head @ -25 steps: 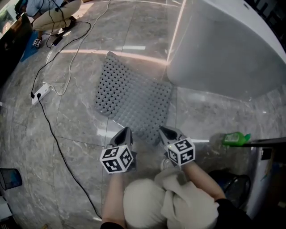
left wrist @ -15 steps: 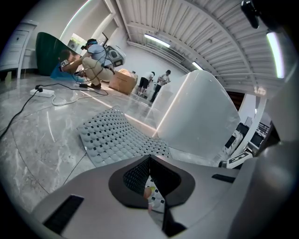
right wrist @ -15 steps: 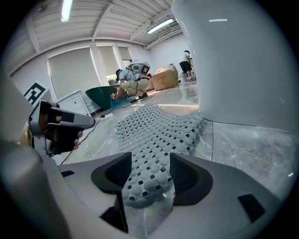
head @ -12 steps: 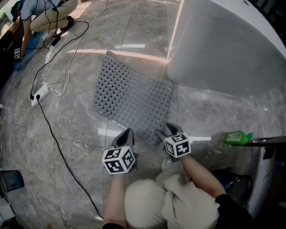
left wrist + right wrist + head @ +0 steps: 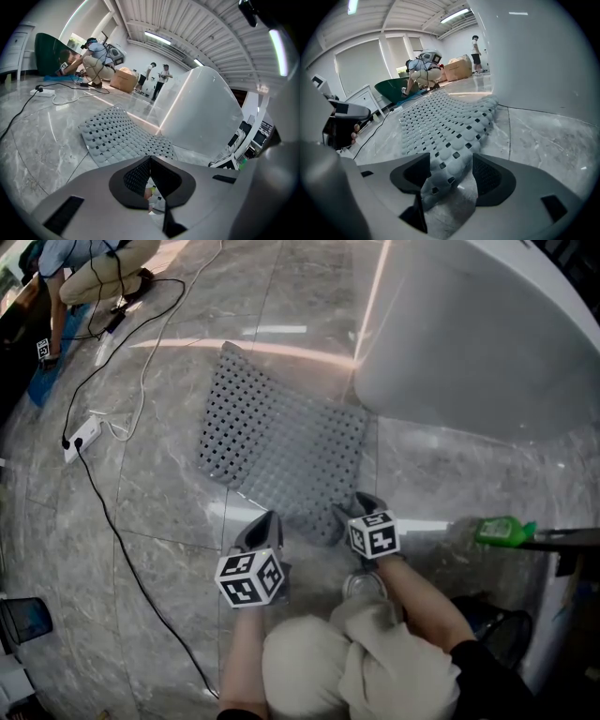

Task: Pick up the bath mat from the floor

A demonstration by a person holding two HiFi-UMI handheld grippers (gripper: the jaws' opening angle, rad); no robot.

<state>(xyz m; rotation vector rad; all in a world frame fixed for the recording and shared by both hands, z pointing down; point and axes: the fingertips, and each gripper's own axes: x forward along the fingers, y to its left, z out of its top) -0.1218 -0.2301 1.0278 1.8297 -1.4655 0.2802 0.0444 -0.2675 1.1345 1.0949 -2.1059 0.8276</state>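
The grey perforated bath mat (image 5: 281, 442) lies flat on the marble floor beside the white tub. My right gripper (image 5: 349, 512) is at the mat's near right corner. Its jaws are opening, and in the right gripper view the mat's corner (image 5: 445, 122) lies between the spread pads of the right gripper (image 5: 447, 173) without being pressed. My left gripper (image 5: 265, 517) hovers just short of the mat's near edge, shut and with nothing in it. In the left gripper view the mat (image 5: 122, 136) spreads out ahead of the left gripper (image 5: 150, 159), whose tips meet.
A large white bathtub (image 5: 469, 343) stands right of the mat. A green bottle (image 5: 502, 529) lies at the right. A white power strip (image 5: 82, 435) and black cable (image 5: 112, 521) run along the left floor. A crouching person (image 5: 89, 268) works at the far left.
My right gripper has opened and slid forward onto the mat's near right corner. The left gripper has barely moved. The far person has shifted.
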